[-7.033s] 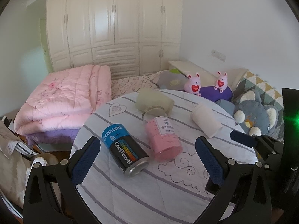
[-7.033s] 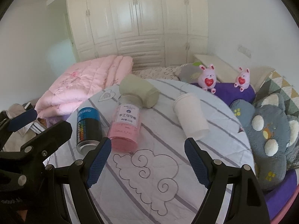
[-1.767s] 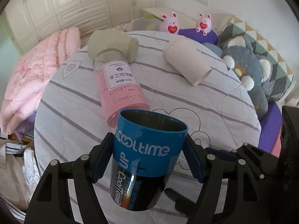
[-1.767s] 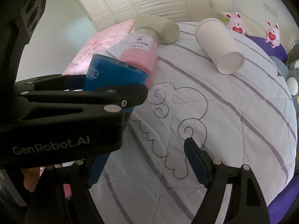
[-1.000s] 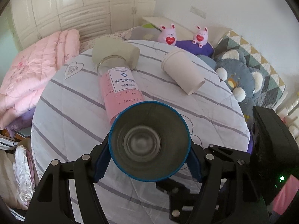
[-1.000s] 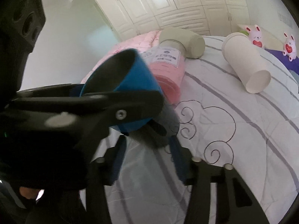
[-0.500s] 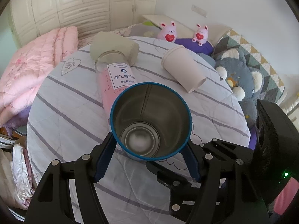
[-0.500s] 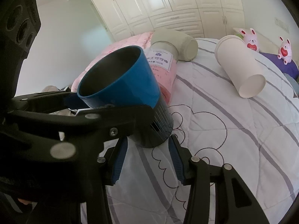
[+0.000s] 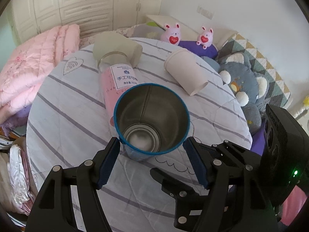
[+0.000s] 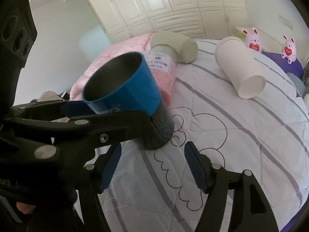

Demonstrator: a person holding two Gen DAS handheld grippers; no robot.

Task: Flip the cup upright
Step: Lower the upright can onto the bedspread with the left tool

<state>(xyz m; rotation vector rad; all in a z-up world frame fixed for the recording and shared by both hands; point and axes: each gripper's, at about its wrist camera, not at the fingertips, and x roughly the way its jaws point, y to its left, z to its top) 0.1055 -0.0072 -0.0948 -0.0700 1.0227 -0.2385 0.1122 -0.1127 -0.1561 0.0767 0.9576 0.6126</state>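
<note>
Standing upright, cup (image 9: 151, 123) sits between parted left hand-held gripper (image 9: 152, 164); right hand-held gripper (image 10: 154, 166) gapes empty.

Home bedroom: white wardrobe (image 9: 77, 5), folded pink quilt (image 9: 29, 71), plush toys (image 9: 249, 85).

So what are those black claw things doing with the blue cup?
A person holds a claw-like gripper in each hand. The left gripper has the blue cup between its fingers, and the cup stands mouth up with its base on the striped table cover. Whether the grip is closed tight or just loosening is hard to tell. The right gripper is open and holds nothing. The white paper cup and the pink jar lie on their sides behind.
</note>
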